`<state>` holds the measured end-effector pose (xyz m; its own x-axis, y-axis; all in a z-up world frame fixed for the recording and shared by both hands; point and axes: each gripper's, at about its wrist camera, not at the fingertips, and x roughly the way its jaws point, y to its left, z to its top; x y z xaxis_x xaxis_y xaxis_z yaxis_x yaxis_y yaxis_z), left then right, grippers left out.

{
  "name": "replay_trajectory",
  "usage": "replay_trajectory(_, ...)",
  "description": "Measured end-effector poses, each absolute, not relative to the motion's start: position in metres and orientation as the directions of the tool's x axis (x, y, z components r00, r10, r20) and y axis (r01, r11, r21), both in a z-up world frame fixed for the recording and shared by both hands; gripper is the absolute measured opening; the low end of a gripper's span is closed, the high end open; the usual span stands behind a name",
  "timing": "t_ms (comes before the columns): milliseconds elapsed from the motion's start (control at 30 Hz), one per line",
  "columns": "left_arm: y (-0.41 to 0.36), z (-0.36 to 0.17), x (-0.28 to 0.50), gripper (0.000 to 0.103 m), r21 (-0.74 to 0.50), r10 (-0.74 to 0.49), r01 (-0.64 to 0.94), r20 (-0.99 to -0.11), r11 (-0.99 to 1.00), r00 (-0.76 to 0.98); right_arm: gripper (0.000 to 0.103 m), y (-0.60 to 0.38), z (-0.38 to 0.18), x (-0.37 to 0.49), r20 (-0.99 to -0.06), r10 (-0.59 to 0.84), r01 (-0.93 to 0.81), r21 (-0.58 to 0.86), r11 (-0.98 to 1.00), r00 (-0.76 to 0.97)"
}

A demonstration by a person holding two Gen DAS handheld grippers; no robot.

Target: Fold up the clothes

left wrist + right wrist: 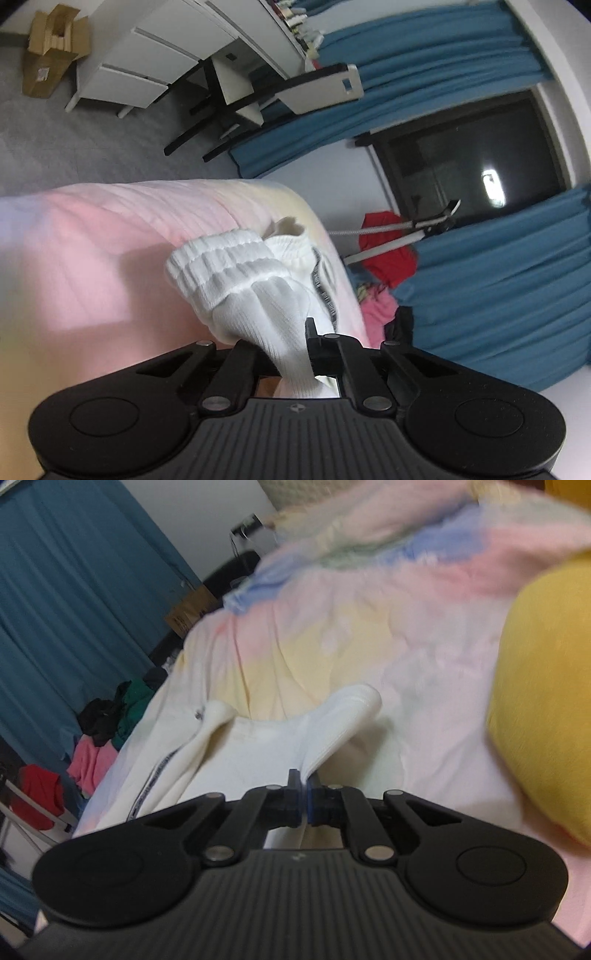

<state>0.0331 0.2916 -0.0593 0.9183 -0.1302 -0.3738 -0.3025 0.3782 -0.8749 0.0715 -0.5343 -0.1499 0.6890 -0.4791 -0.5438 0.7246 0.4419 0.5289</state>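
1. On the pastel pink-and-yellow quilted bedspread (424,709): white ribbed-knit zip-front garment (258,746), partly spread on the bed, partly lifted at two pinched points.
2. Soft, light, limp; thick elastic ribbed band (221,258) bunched up, stretchy, likely to spring back. Metal zip running down the open front edge, stiffer than the knit.
3. Best held at hem corners or band edges, not mid-panel, judging by the sag between the two holds.
4. Left gripper (295,354): jaws part-closed around a gathered fold of the white knit, cloth passing between them.
5. Right gripper (304,797): jaws almost touching, nipping a thin edge of the same garment that arches up from the bed.
6. Bright yellow rounded cushion (543,701) just beside, at the right of the right-wrist view.
7. Further off: teal pleated curtains (480,295), red and pink clothes heap (384,258), white drawer unit (147,55), brown cardboard box (51,48).
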Motion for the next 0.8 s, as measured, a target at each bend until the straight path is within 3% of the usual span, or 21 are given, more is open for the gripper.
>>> replay_trajectory(200,0.294,-0.048,-0.019,0.005,-0.893,-0.116,-0.3,-0.355,0.337,0.928,0.005,-0.533,-0.132,0.035,-0.503,-0.533,0.726,0.56,0.399,0.681)
replay_trajectory(467,0.29,-0.03,-0.01,0.005,-0.864,-0.113,-0.319,-0.388,0.39,0.915,0.005,-0.551,-0.136,0.042,-0.517,-0.442,0.673,0.645,0.363,0.733)
replay_trajectory(700,0.29,0.011,0.067,0.005,-0.851,-0.13,-0.3,-0.388,0.43,0.913,0.005,-0.565,-0.088,0.12,-0.443,-0.423,0.61,0.632,0.478,0.79)
replay_trajectory(800,0.281,0.032,0.128,0.005,-0.789,-0.088,-0.342,-0.443,0.51,0.892,0.005,-0.565,-0.068,0.181,-0.42,-0.403,0.582,0.606,0.543,0.813)
